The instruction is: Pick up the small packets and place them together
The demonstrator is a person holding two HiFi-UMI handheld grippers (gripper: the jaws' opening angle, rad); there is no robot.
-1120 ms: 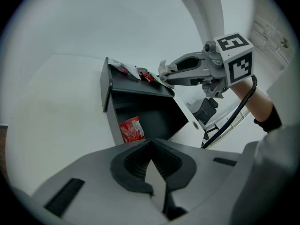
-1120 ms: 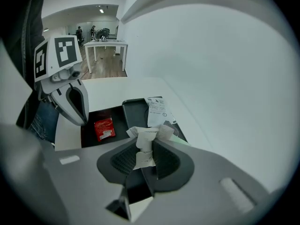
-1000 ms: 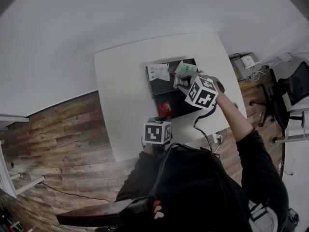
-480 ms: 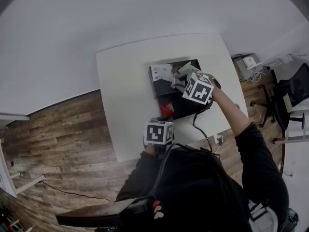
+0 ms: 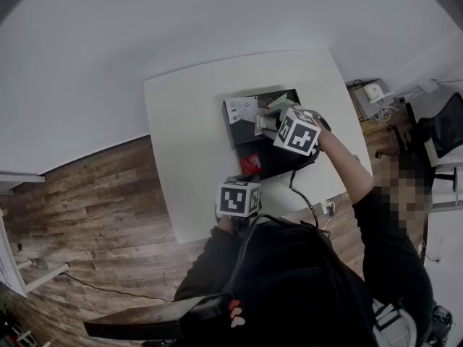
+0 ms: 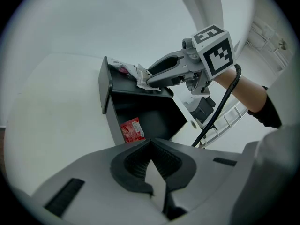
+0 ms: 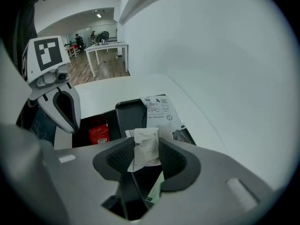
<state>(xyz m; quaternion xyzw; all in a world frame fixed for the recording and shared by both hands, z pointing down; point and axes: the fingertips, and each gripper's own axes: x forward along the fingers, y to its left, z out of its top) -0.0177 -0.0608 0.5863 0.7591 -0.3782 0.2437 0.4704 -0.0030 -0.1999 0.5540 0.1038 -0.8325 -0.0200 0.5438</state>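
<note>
Right gripper (image 7: 146, 142): jaws wide apart, having just been opening; it points steeply down into the far end of the tray.
Between its jaws: a small crumpled white packet (image 7: 146, 151) stands upright in the gap, and the pads do not appear to press it.
Under its jaws: a pale green packet (image 5: 281, 103) lies in the same far compartment.
Left gripper (image 6: 150, 144): jaw tips together with nothing between them; it hangs over the near edge of the table, just short of the tray and aimed toward it.
Printed white packet (image 7: 158, 110): lies flat in the far compartment, just beyond the crumpled one.
Red packet (image 7: 99, 134): lies alone in the near compartment, well apart from the other three.
Black tray (image 7: 126, 112): sits on the white table (image 5: 181, 121), with a divider splitting it into near and far parts.
Floor (image 5: 87, 194): dark wood planks beside the table.
</note>
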